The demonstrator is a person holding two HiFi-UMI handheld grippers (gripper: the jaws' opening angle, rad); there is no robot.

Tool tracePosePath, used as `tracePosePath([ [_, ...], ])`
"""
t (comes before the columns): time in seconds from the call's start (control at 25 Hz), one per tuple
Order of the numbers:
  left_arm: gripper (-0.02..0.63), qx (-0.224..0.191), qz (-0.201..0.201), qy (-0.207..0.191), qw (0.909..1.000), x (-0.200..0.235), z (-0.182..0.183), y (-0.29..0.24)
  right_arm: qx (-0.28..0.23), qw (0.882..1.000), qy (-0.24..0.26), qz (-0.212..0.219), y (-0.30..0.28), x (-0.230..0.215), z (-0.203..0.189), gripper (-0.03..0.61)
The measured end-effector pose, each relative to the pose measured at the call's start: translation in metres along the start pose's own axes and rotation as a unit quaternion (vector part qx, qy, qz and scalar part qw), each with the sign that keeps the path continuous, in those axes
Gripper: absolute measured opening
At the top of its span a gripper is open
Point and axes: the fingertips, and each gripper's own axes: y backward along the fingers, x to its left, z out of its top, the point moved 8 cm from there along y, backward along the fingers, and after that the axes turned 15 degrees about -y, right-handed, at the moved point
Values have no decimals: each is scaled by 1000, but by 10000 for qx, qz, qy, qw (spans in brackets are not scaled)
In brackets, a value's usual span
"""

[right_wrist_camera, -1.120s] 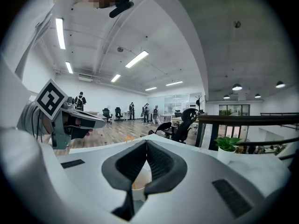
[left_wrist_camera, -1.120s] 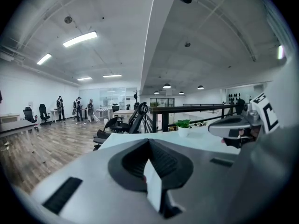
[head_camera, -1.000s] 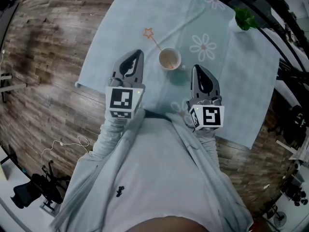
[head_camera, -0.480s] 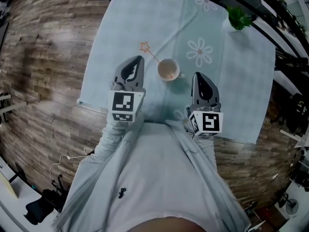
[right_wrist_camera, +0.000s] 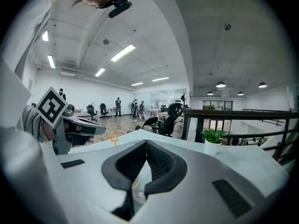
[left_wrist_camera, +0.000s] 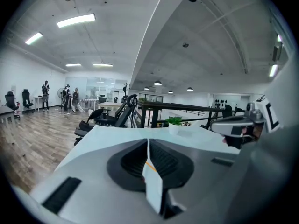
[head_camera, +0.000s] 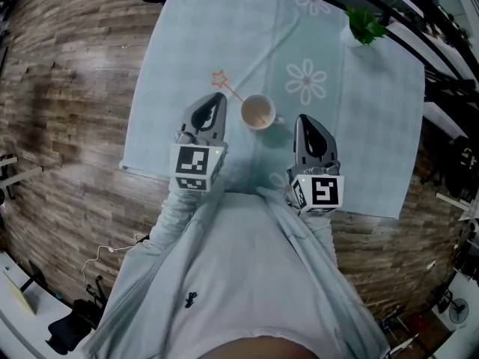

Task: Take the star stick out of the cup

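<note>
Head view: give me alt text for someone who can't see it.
A cup holding a star stick stands on a pale flowered tablecloth, flanked by the left gripper and right gripper, both shut. A potted plant sits at the far right corner.

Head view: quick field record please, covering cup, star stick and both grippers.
cup: upright on floral cloth, between the gripper tips
star stick: in cup, leaning out on the left gripper's side, star end clear of rim
left gripper: shut, empty, tip close to the stick
right gripper: shut, empty, right of cup
task state: stick not yet taken out
</note>
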Motion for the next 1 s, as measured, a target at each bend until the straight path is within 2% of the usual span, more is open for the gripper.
tracePosePath([
  [0.24,33,57,-395,187,9990,-8,-10,-10,74,10000,-6,-48,-2,-5,-2,15],
  [0.32,121,90,-589,302,9978,-11,-15,-15,99,9999,-3,-50,-3,-7,-3,15],
  [0.8,185,401,-932,1000,9898,-25,-41,-36,268,9996,4,-42,-1,-13,-10,15],
  [1.0,190,477,-999,1285,9855,-26,-51,-43,309,9995,-27,-82,1,-13,-13,15],
])
